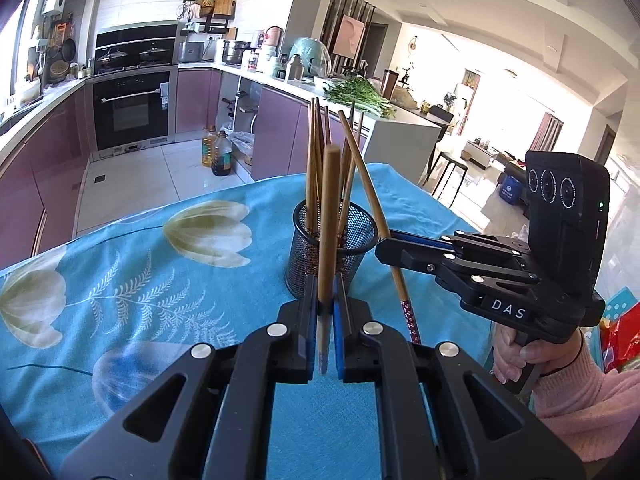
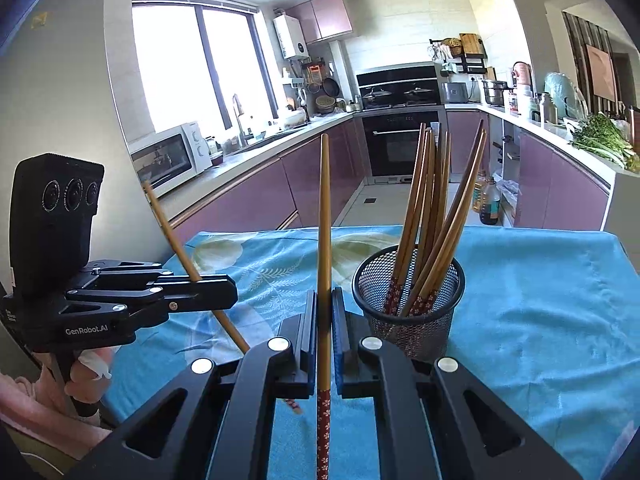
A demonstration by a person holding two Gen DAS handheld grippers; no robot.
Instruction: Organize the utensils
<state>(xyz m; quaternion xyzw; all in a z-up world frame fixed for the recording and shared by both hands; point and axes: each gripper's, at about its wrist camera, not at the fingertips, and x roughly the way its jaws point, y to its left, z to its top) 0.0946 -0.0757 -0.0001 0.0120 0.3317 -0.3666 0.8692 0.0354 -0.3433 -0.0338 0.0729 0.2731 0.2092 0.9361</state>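
At lower centre of the left wrist view, the left gripper [image 1: 326, 300] pinches a smooth wooden chopstick [image 1: 329, 216] between its blue-padded fingers [image 1: 309, 320]. From the right edge the right gripper [image 1: 390, 250] clamps a second chopstick [image 1: 370, 196], slanted, its lower end patterned red. Between them, at mid-frame, a round black wire-mesh holder [image 1: 335, 250] stands on the turquoise floral tablecloth [image 1: 140, 280], bristling with slender brown chopsticks [image 1: 316, 160] leaning at varied angles.
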